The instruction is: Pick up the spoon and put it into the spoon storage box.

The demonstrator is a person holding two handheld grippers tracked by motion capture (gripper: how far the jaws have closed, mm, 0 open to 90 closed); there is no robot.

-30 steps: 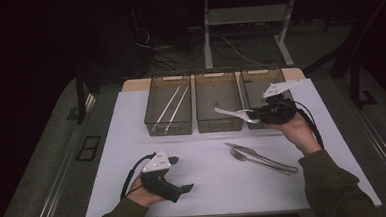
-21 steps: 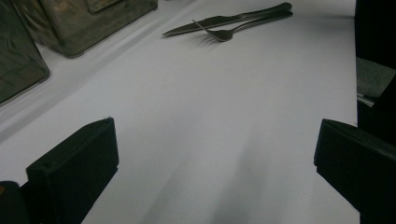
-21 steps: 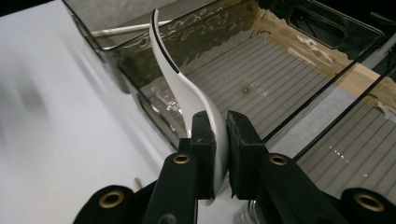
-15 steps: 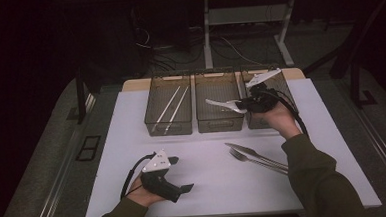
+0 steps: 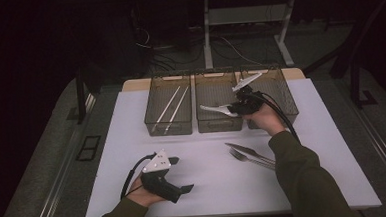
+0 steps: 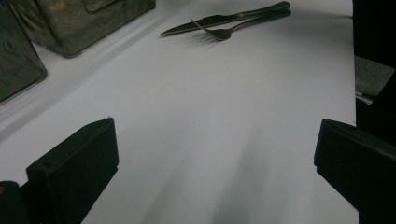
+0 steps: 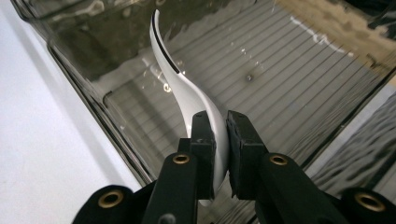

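Note:
My right gripper (image 5: 234, 109) is shut on the bowl end of a white spoon (image 5: 214, 108), which it holds level just above the middle clear bin (image 5: 221, 124). In the right gripper view the spoon (image 7: 180, 79) stands on edge between the pads, handle pointing away over the bin's ribbed floor (image 7: 280, 79). My left gripper (image 5: 184, 189) rests on the white table near the front left, jaws wide apart with nothing between them (image 6: 215, 158).
The left bin (image 5: 168, 127) holds two pale chopsticks (image 5: 173, 103). The right bin (image 5: 282, 103) stands beside the middle one. A metal fork (image 5: 251, 158) and knife (image 5: 243, 150) lie together on the white mat (image 5: 334, 171), right of centre.
My right gripper has carried the spoon leftward and lower, from by the right bin to over the middle bin. The left gripper has stayed put.

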